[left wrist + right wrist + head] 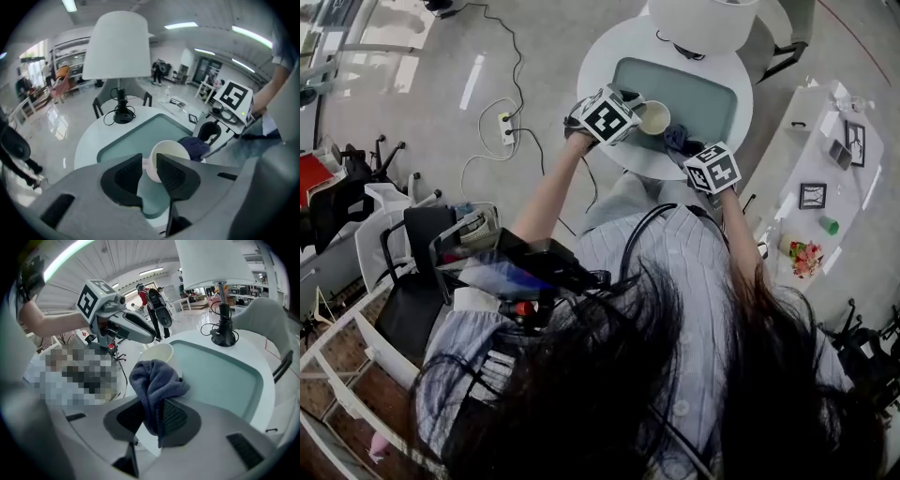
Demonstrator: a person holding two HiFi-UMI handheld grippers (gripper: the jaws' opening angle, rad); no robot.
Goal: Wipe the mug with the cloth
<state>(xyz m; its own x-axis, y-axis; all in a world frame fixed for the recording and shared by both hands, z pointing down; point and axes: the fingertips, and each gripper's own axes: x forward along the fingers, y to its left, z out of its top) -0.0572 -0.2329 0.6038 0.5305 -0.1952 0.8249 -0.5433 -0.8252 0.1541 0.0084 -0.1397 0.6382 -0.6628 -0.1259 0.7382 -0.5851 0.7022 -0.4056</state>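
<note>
Mug (169, 151) upright on teal mat (133, 136); judged rigid, glazed, slippery, breakable. Handle (145, 162) best gripped, now flanked by left gripper (149, 165), jaws slightly apart, unclamped. Soft, limp cloth (154, 380) pinched tight in right gripper (153, 414), just beside mug.

Mug (158, 354) largely behind cloth (154, 380)

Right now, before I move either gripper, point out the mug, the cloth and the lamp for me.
mug (171, 149), left gripper view, on the inside wall below its rim.
cloth (157, 377), right gripper view, on the bunched top fold.
lamp (119, 47), left gripper view, on the middle of the white shade.
</note>
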